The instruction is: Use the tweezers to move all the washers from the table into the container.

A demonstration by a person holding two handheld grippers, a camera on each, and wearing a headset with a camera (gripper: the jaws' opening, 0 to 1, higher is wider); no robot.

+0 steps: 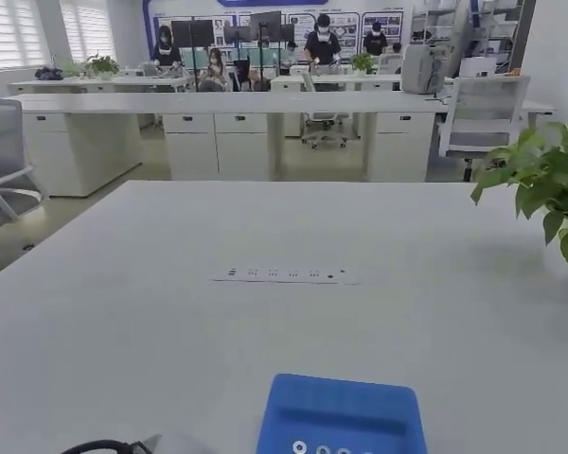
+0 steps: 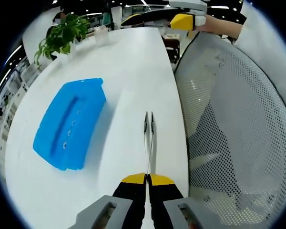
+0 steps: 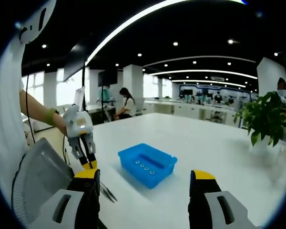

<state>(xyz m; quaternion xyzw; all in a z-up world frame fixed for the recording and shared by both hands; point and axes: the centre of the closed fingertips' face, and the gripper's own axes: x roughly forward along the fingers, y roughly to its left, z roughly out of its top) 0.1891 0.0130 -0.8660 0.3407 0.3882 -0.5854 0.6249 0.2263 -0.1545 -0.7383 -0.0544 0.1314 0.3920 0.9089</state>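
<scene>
Left gripper (image 2: 147,177) around tweezers' (image 2: 148,138) rear end

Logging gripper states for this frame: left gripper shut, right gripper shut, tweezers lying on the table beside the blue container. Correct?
One error: the right gripper is open, not shut. The right gripper view shows its jaws standing wide apart. The rest holds: left gripper shut, tweezers lying on the table beside the blue container.

Long white ceiling lamps (image 3: 119,33) above the right gripper (image 3: 145,175) make everything bright. The smooth white table (image 1: 170,331) shines softly. Round edges bend.
</scene>
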